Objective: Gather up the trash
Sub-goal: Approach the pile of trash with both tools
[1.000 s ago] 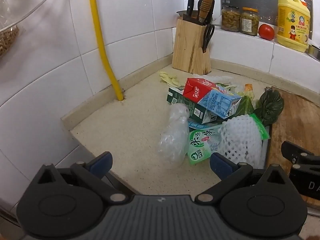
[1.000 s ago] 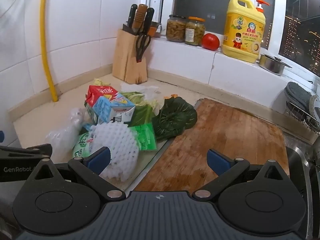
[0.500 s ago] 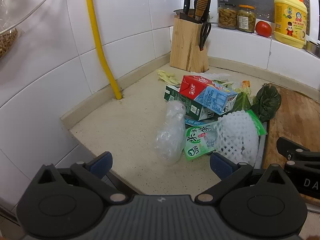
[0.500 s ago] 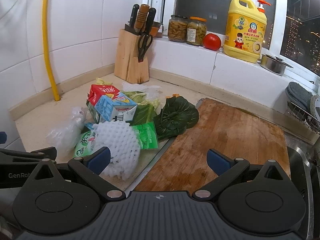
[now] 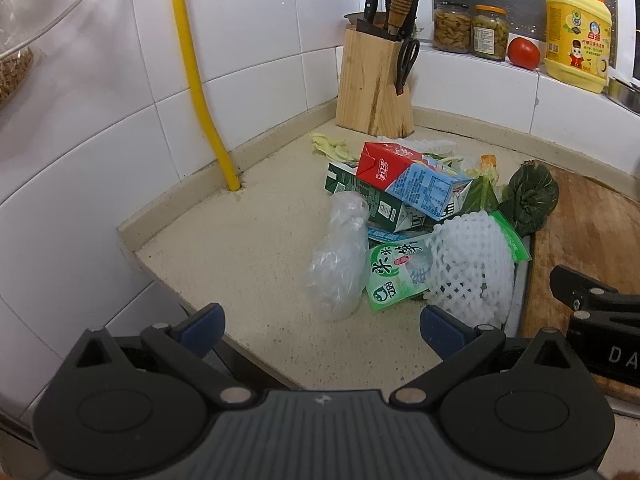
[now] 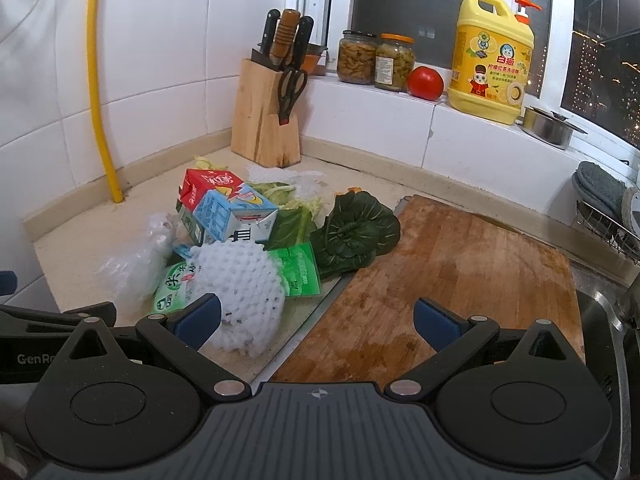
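Note:
A pile of trash lies on the beige counter: a clear plastic bag, a white foam net, a green wrapper, a red and blue carton on a green carton, and dark leafy greens. The same pile fills the right wrist view, with the foam net, carton and greens. My left gripper stands open just short of the bag. Beside the net, my right gripper is open over the board's edge.
A wooden cutting board lies right of the pile. A knife block, two jars, a tomato and a yellow detergent jug stand at the back. A yellow pipe runs down the tiled wall. A sink rack is at far right.
Both grippers have drawn back and risen slightly from the pile, so the trash looks a little smaller and farther. Nothing was taken hold of.

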The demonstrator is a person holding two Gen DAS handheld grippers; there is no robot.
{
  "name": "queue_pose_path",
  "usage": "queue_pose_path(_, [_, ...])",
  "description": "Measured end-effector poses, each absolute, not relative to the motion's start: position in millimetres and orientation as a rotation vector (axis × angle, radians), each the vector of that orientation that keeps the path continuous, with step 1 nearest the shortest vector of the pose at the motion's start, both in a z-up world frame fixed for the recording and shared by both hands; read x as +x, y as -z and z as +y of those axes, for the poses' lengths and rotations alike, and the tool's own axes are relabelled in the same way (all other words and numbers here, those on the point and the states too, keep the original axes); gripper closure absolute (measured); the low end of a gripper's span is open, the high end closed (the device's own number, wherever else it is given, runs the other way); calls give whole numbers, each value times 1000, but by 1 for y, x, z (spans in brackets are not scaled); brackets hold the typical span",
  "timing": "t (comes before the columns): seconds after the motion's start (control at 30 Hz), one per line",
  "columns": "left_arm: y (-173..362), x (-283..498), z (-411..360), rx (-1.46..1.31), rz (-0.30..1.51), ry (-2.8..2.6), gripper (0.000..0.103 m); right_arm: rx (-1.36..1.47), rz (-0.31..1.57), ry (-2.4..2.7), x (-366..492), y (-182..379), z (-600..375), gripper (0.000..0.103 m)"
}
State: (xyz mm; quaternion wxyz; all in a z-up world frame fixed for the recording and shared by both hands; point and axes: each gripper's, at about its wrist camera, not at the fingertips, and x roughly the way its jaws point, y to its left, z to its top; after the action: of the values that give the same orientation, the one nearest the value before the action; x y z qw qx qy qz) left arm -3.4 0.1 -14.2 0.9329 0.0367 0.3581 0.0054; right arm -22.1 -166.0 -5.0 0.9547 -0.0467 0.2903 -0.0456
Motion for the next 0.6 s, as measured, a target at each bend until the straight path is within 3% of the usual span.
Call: queue_pose_path(0.6, [21,6,-2,51,782,37,2,-97,606,98,-20,7,-169,0])
